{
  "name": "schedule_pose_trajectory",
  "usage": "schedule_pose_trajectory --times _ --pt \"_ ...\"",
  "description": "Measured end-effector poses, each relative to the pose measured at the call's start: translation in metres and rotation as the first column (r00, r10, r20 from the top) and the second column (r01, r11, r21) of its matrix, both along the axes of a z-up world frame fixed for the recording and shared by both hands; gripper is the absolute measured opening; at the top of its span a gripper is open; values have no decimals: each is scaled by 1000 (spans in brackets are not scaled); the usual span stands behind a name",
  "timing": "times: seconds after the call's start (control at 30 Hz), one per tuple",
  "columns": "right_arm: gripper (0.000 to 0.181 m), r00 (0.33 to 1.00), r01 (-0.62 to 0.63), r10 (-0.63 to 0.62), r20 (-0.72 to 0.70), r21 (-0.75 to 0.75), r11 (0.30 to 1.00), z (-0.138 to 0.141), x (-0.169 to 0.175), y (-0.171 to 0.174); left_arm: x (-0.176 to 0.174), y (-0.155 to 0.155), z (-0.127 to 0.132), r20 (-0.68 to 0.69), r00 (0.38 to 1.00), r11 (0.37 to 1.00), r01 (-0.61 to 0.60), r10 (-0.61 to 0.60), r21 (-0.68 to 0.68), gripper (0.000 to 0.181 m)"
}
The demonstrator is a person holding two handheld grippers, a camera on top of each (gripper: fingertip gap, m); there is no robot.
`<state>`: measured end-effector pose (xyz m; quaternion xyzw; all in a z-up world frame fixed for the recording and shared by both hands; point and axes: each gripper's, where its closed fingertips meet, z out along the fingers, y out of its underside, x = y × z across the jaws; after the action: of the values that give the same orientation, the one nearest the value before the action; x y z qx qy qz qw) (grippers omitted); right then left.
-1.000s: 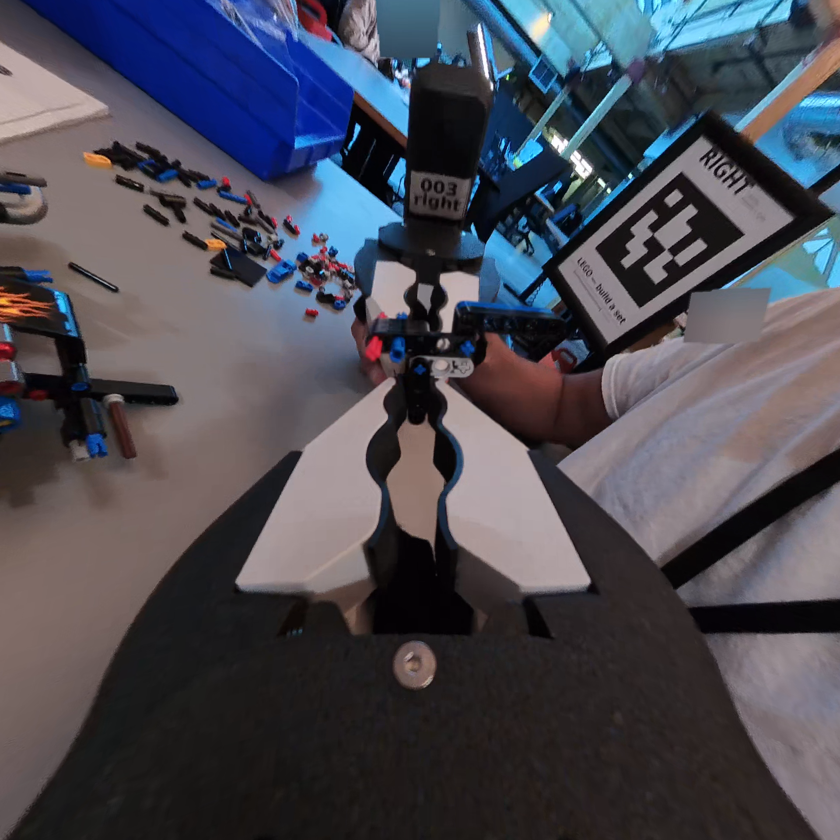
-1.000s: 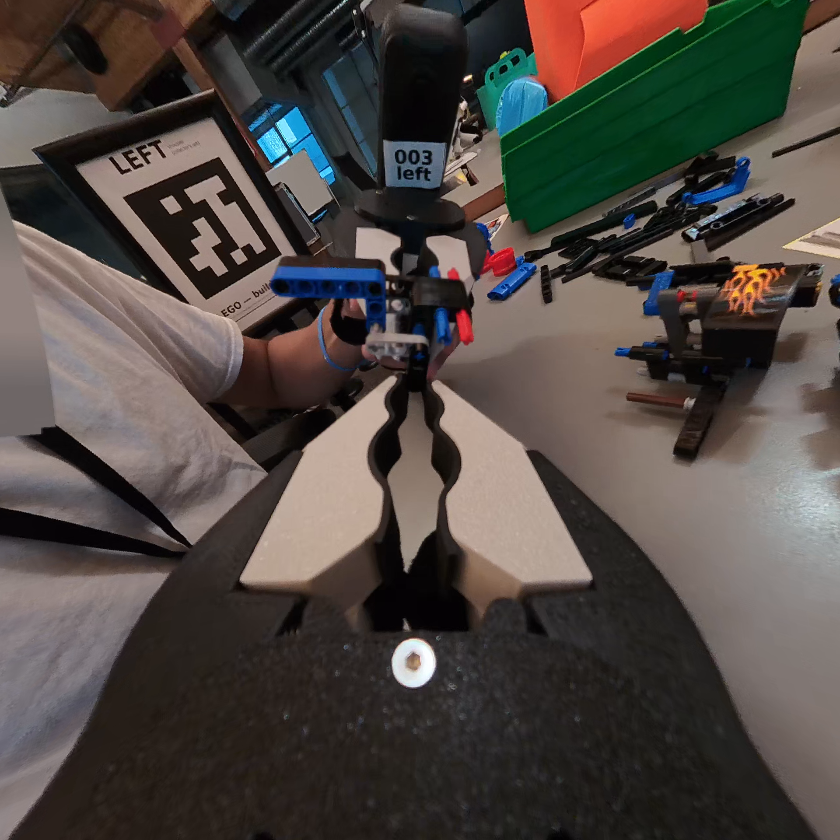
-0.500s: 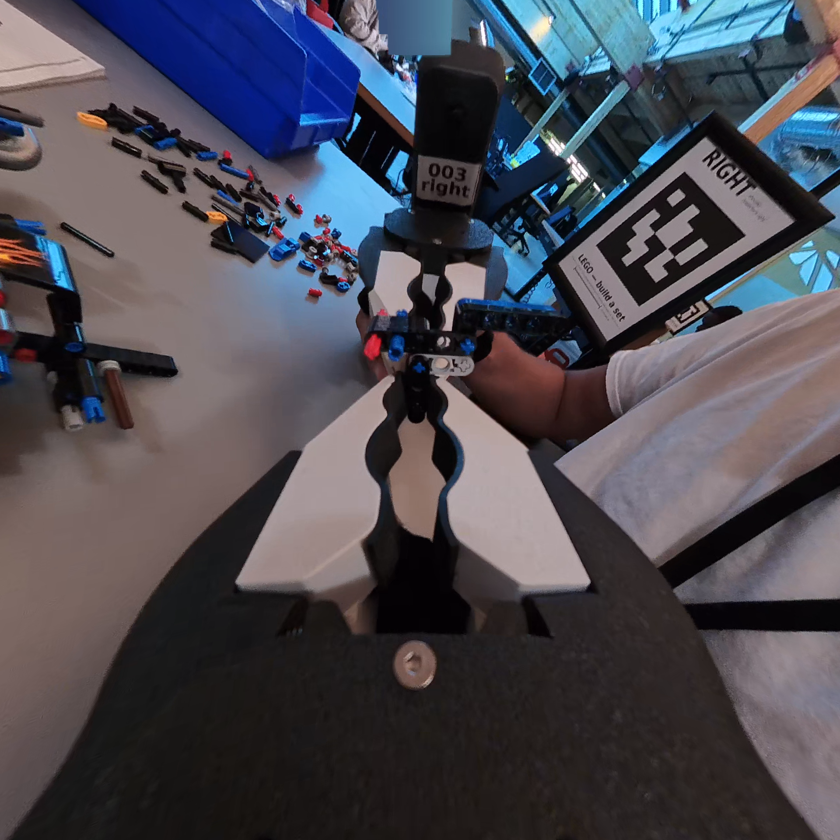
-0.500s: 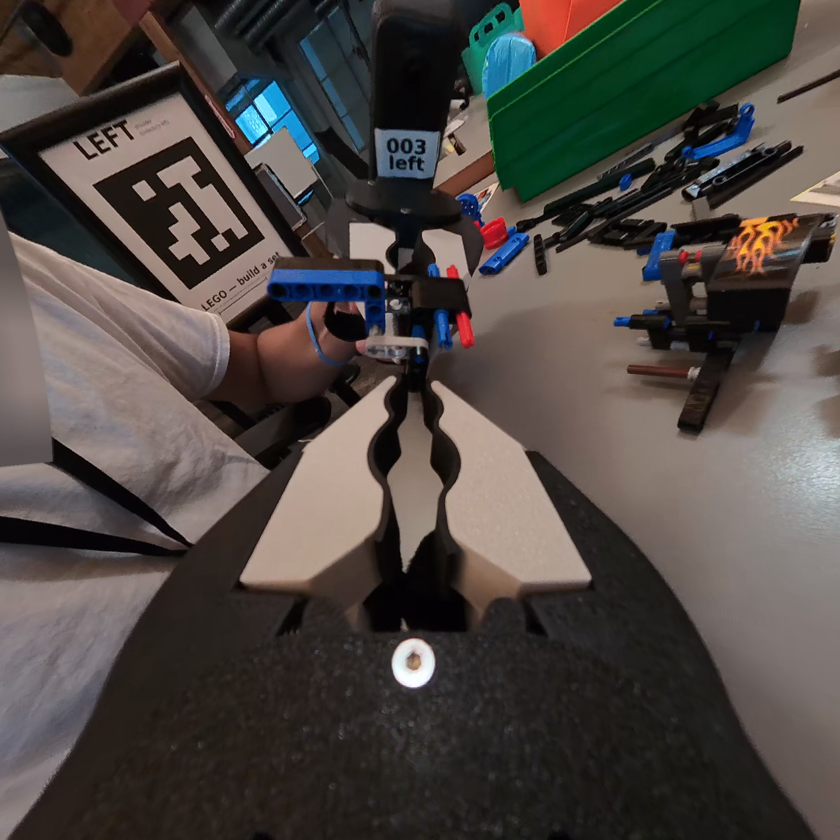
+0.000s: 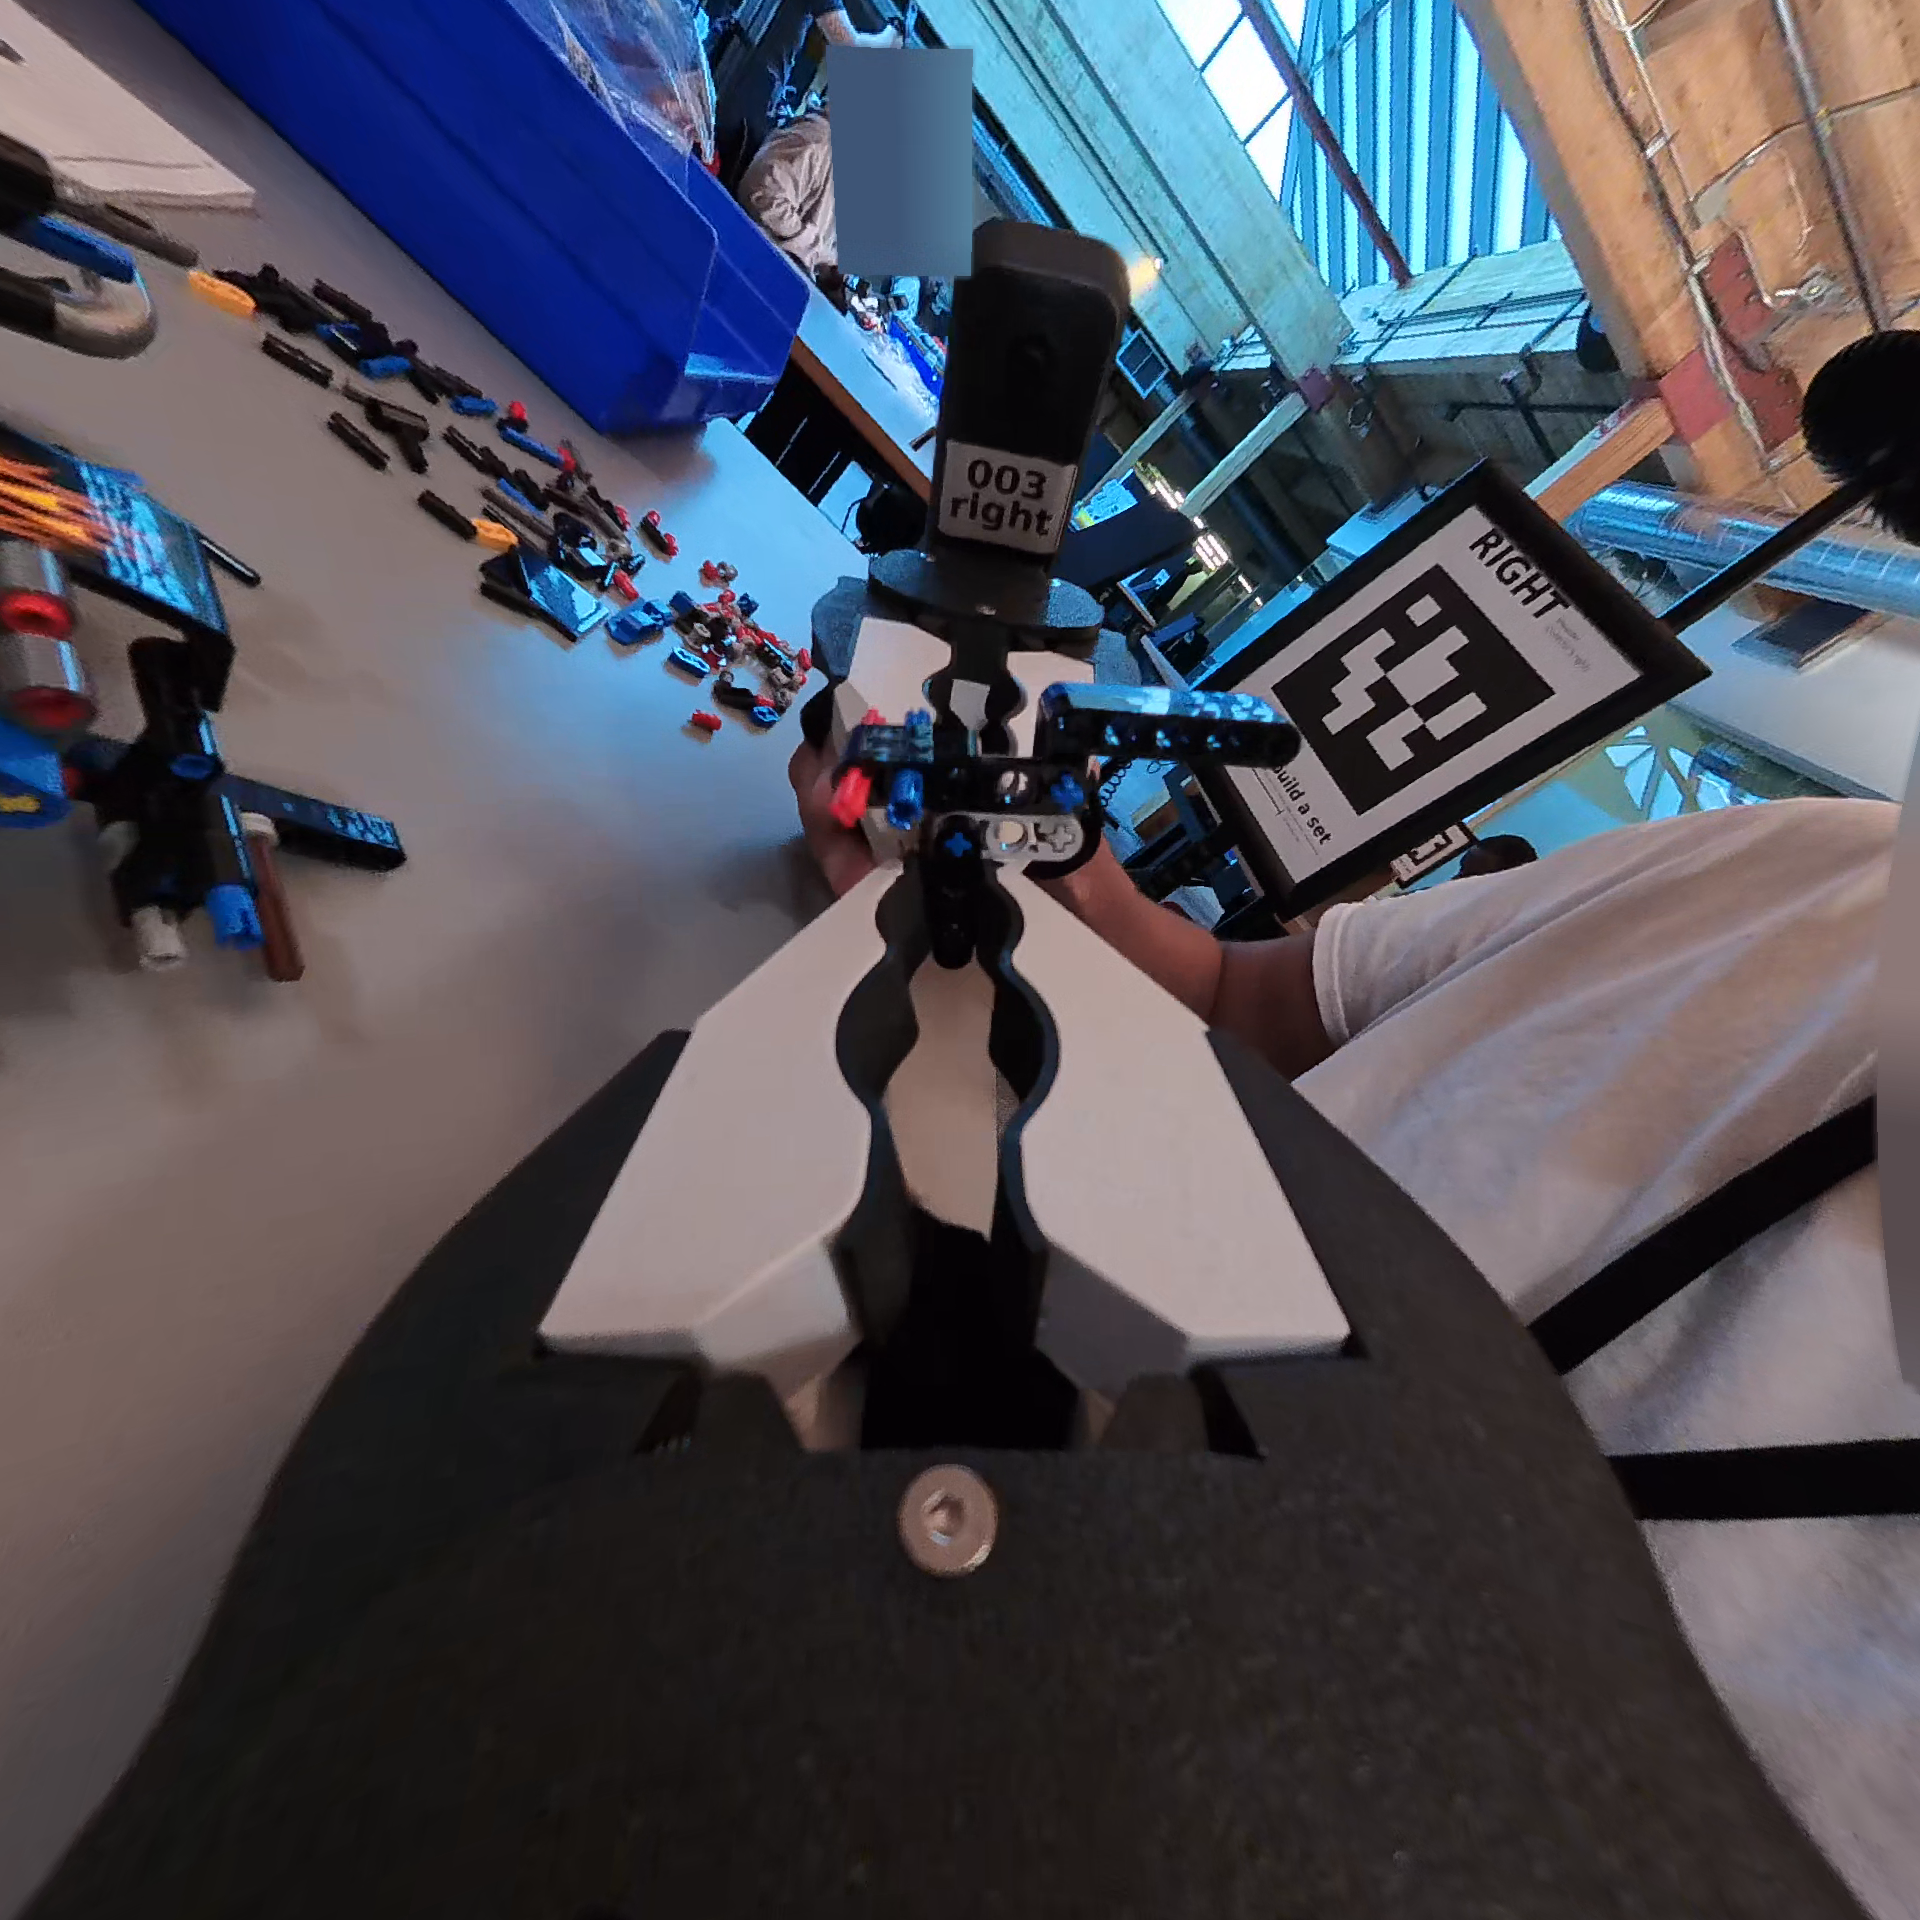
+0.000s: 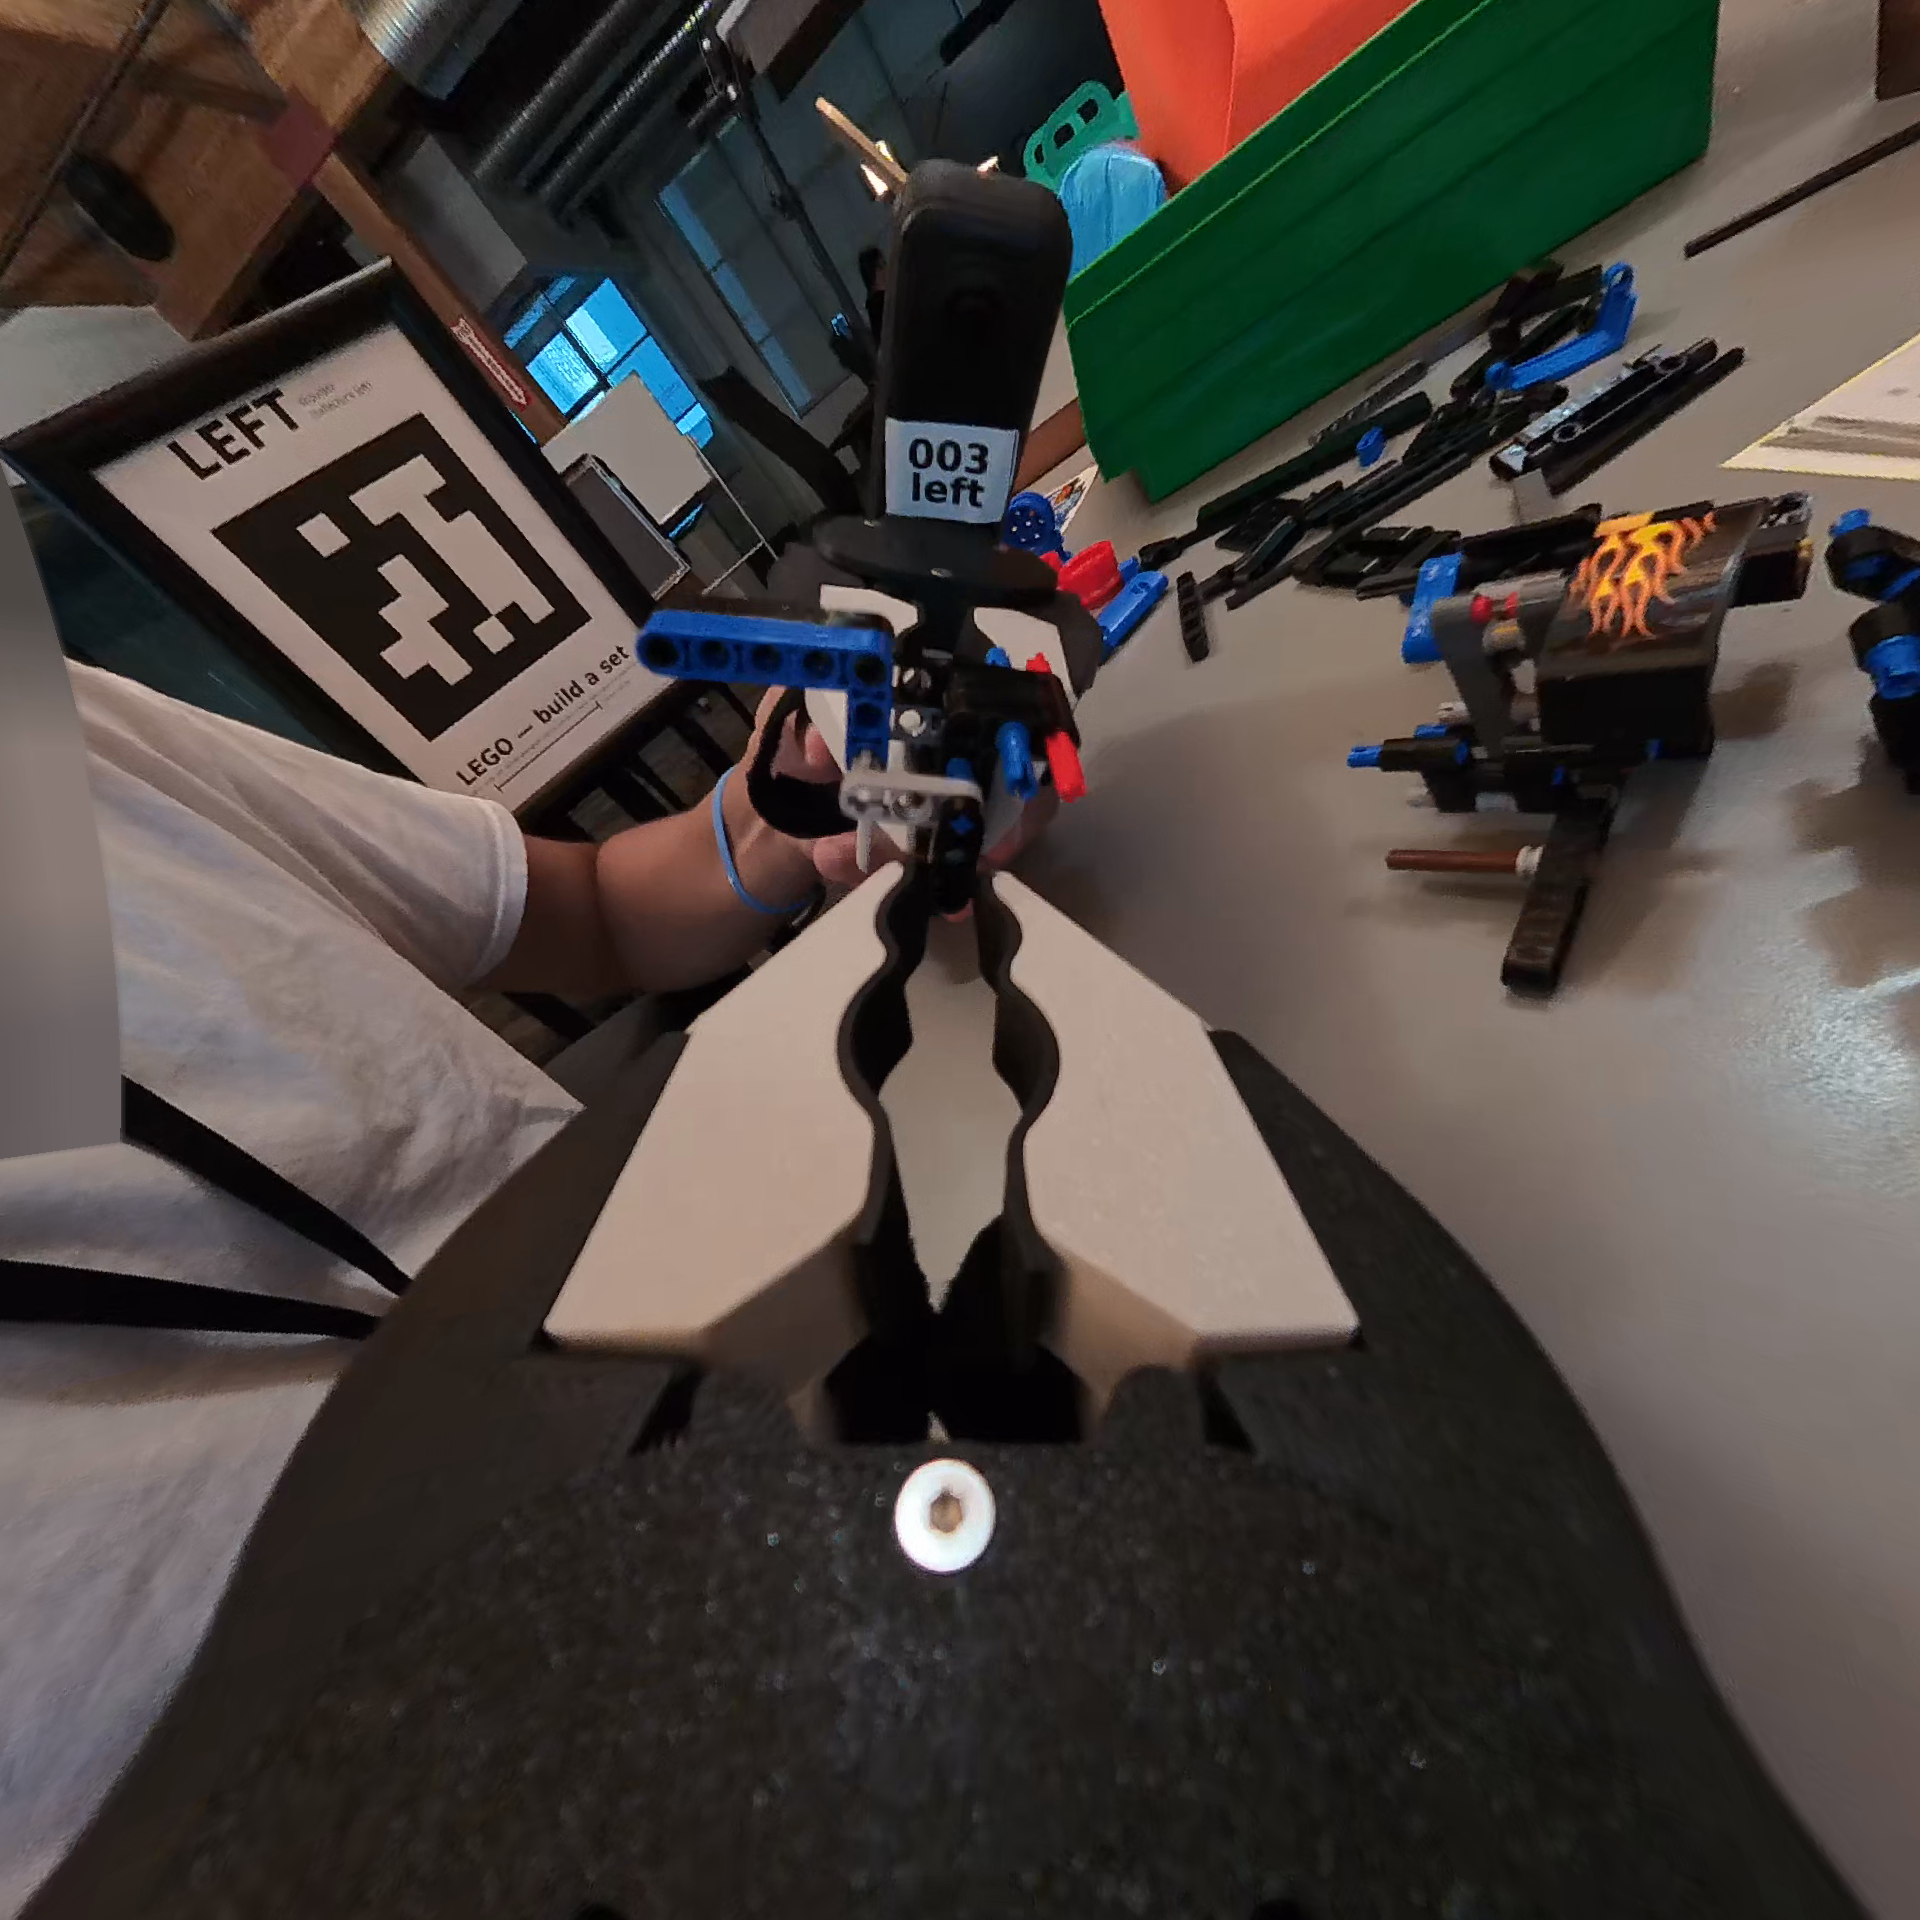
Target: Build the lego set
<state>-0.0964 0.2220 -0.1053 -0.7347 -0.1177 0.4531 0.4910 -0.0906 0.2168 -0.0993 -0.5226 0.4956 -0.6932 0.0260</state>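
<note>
A small lego sub-assembly [image 5: 987, 790] of black beams, a blue L-shaped beam, a light grey piece and red and blue pins hangs in the air between the two grippers, which face each other. My left gripper [image 5: 951, 914] is shut on its black lower beam. My right gripper [image 6: 948, 894] is shut on the same sub-assembly [image 6: 914, 727] from the opposite side. The right gripper also shows in the left wrist view [image 5: 966, 686], and the left gripper in the right wrist view [image 6: 945, 634]. A larger part-built model with a flame sticker [image 6: 1590, 665] lies on the table and also shows in the left wrist view [image 5: 156, 748].
Loose lego pieces [image 5: 582, 561] lie by a blue bin [image 5: 499, 187]. Long black and blue beams [image 6: 1403, 499] lie by a green bin [image 6: 1403, 208]. Framed marker boards [image 5: 1434, 675] [image 6: 384, 561] stand behind. A person in a white shirt [image 6: 260, 883] sits close. The tips of both grippers are at nearly the same place.
Both grippers stay shut on the sub-assembly. The pair has tilted and shifted a little over the table, so the background has swung in both views.
</note>
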Motion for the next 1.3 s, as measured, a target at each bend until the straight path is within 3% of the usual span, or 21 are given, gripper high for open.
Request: schedule_pose_trajectory --times 0.73,1.03,1.3 --pt "9 997 58 -53 -60 77 995 20 12 -2 0 -3 3 3 1000 998 30 -30 -59 6" --pt "7 983 -68 85 -160 114 991 31 -1 -19 -16 -20 15 59 978 967 208 -201 -148 6" --pt "7 983 -106 111 -145 41 993 18 -7 -19 -21 -20 1 14 970 970 241 -241 6 6"
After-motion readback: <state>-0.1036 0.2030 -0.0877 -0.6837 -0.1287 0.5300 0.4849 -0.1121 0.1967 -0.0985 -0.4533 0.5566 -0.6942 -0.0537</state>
